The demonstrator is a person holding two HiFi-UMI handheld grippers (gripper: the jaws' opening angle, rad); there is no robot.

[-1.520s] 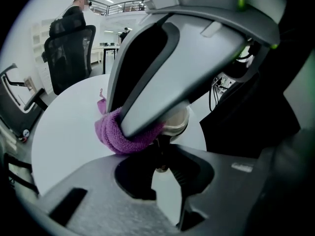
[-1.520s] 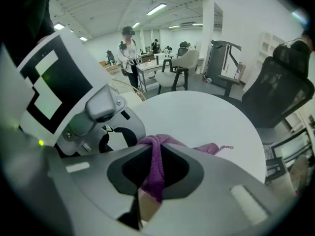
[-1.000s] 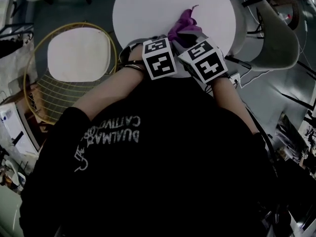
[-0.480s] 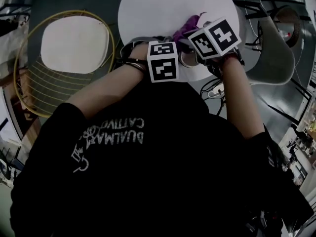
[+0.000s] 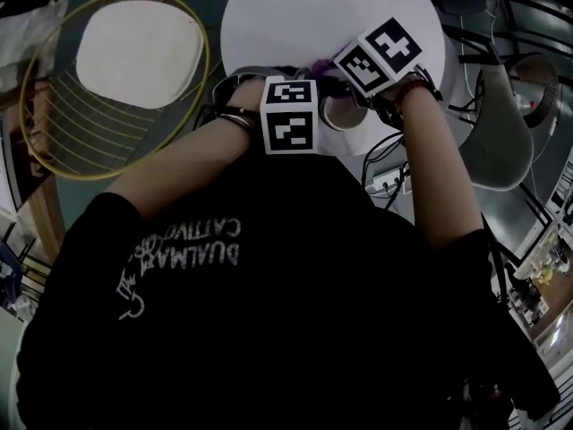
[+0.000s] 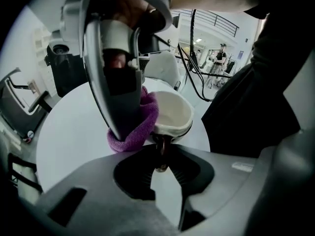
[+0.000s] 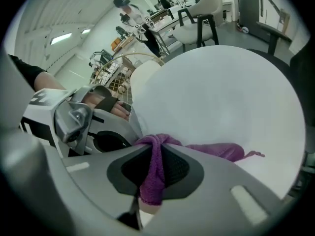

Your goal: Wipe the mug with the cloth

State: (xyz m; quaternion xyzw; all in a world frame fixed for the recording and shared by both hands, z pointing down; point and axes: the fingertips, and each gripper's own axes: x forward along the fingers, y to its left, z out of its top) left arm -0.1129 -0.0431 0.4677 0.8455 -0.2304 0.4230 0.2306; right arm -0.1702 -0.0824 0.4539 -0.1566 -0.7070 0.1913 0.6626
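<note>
Tightly around cloth: right hand-held gripper

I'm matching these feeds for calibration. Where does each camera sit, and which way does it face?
Head view: on the person's head, facing steeply down at the round white table; dark torso and forearms show.
Left gripper view: on the left gripper, looking along its jaws, just eased wider, pinching the handle of the cream ceramic mug; torso at right.
Right gripper view: on the right gripper, looking along jaws shut on the purple cloth; the left hand shows.
Gripper views share cloth and table.
</note>
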